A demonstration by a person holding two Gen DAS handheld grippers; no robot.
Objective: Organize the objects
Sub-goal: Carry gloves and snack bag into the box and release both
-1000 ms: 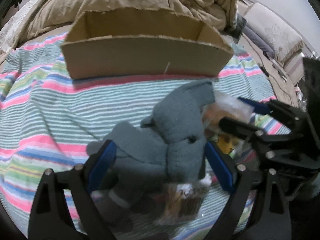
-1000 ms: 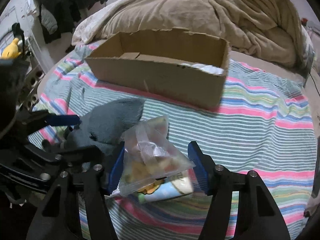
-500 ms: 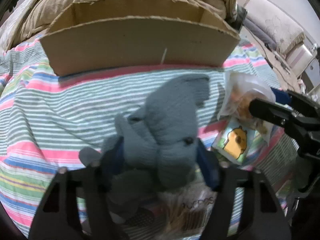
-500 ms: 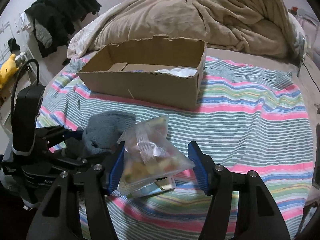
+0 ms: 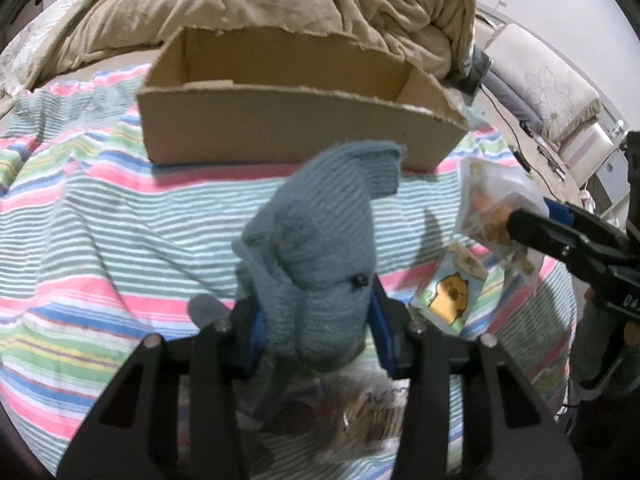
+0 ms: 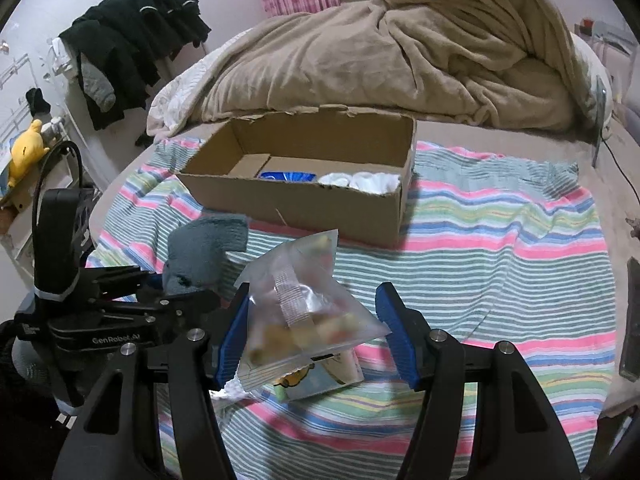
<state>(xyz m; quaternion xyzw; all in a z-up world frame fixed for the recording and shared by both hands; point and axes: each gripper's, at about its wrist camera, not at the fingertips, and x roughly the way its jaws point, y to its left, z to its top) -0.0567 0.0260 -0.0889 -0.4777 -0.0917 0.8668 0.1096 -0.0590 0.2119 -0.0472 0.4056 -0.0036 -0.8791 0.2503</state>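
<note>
Plush elephant [image 5: 316, 256] fills the left wrist view: your left gripper [image 5: 318, 332] has its blue pads pressed in on both sides of the grey knitted body, so it is clamped, with the toy's trunk pointing toward the cardboard box [image 5: 296, 132]. The toy sits short of the box's near wall, over the striped blanket [image 5: 100, 220]. To the right of it, the right gripper's finger crosses a clear snack bag [image 5: 492, 216], and a capybara packet [image 5: 448, 300] lies on the blanket below.

From the right wrist view, your right gripper [image 6: 312, 332] stands wide apart around the snack bag [image 6: 304, 312]; the bag touches the left pad, but I cannot tell whether it is gripped. The box [image 6: 304, 196] lies well ahead, already holding something blue and something white.

You appear to be mid-pickup with the toy secured. Next, carry the elephant up over the near wall before releasing, and squeeze the right fingers onto the bag before moving it.
</note>
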